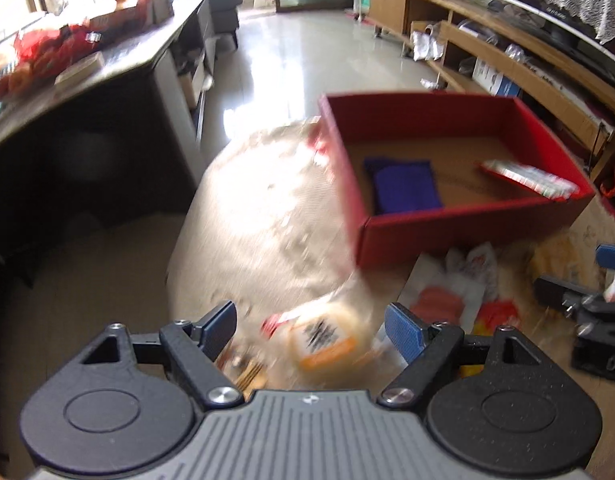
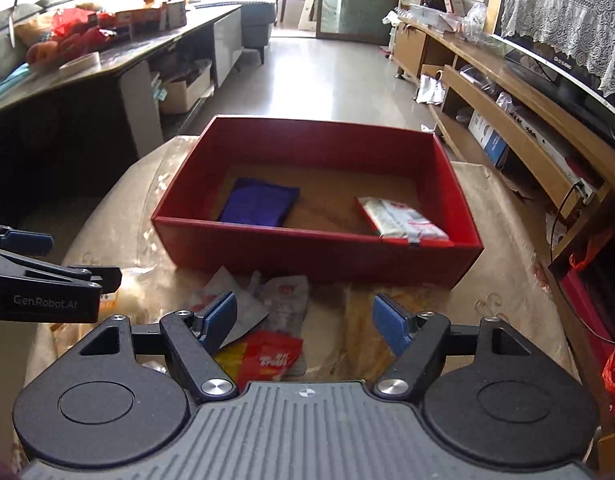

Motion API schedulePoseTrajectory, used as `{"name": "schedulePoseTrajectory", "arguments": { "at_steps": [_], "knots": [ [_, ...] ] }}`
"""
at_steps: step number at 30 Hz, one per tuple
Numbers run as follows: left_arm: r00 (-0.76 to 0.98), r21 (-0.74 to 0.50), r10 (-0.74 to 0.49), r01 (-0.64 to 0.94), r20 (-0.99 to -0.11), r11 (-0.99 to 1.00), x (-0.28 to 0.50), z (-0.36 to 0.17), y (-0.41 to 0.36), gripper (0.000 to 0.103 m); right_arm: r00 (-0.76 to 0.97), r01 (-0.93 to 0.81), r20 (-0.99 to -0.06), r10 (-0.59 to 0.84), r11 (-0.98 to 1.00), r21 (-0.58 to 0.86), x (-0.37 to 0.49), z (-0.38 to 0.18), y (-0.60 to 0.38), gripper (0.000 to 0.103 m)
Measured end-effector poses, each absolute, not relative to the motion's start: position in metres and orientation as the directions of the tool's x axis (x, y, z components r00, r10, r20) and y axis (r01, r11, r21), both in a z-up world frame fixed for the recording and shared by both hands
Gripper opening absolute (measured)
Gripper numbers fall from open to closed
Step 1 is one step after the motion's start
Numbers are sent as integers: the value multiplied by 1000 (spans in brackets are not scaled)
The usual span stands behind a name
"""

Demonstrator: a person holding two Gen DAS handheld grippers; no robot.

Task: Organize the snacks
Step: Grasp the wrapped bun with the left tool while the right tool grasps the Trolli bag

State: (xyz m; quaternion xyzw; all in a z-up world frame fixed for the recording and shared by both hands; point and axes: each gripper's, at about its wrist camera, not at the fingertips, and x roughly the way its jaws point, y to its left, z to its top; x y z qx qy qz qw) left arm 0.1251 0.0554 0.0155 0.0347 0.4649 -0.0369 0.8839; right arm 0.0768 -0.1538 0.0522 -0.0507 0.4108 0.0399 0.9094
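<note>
A red box (image 2: 319, 246) (image 1: 447, 228) stands on a round table and holds a purple packet (image 2: 259, 202) (image 1: 405, 186) and a white-and-red packet (image 2: 403, 218) (image 1: 527, 178). Loose snacks lie in front of it. My left gripper (image 1: 311, 326) is open above a pale bread pack with an orange label (image 1: 323, 344); that view is blurred. My right gripper (image 2: 305, 320) is open and empty above a red-and-yellow packet (image 2: 267, 356), a white pouch (image 2: 285, 296) and a yellowish packet (image 2: 363, 332). The left gripper also shows in the right wrist view (image 2: 27, 240).
The table has a beige patterned cloth (image 2: 499, 292). A dark counter (image 2: 119, 56) with fruit and boxes runs along the left. Wooden shelving (image 2: 507, 112) with a TV lines the right. Shiny floor (image 2: 327, 76) lies beyond the table.
</note>
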Motion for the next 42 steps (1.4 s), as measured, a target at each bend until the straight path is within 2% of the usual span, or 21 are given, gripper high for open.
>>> {"name": "schedulePoseTrajectory", "arguments": {
  "at_steps": [5,10,15,18,19,20,22,23,24,27,31,36,40,42],
  "knots": [
    [495,10,-56,130,-867,991,124,-9,77,78,635,-136,-771,59,990,-37,68,48,-148,81],
    [445,-175,-162,11,-881,984,139,-18,92,77,615,-152,-786,56,987,-48,67,40,-143,81],
    [433,-135,-113,-19,-894,991,160,-29,70,85,611,-147,-790,55,988,-44,72,40,-144,81],
    [407,-107,-82,-39,-910,993,168,-44,56,95,608,-134,-792,47,990,-44,72,38,-150,82],
    [399,-107,-79,-47,-914,993,169,-47,54,95,605,-132,-795,42,990,-48,73,37,-153,82],
    [390,-113,-80,-61,-917,992,170,-50,54,94,602,-128,-798,34,990,-54,73,36,-156,82],
    [383,-130,-89,-82,-919,988,170,-51,55,77,593,-119,-805,22,991,-61,73,33,-163,82],
    [389,-113,-75,-74,-918,991,168,-49,53,68,585,-114,-811,20,992,-58,72,32,-167,82],
    [391,-101,-70,-61,-918,993,167,-47,51,52,576,-113,-817,21,992,-54,72,30,-170,82],
    [390,-138,-111,-44,-914,989,159,-42,52,44,540,-116,-841,27,992,-43,70,21,-176,82],
    [404,-137,-123,-6,-906,991,145,-34,51,37,512,-130,-858,40,991,-31,71,11,-168,82],
    [427,-122,-129,44,-895,992,134,-27,43,35,501,-168,-864,56,985,-34,77,2,-147,83],
    [426,-87,-112,76,-898,993,131,-33,38,38,498,-196,-867,25,977,-84,83,-11,-131,90],
    [395,-88,-112,77,-912,993,138,-43,37,45,499,-209,-867,23,973,-95,85,-14,-127,92]
  ]
}}
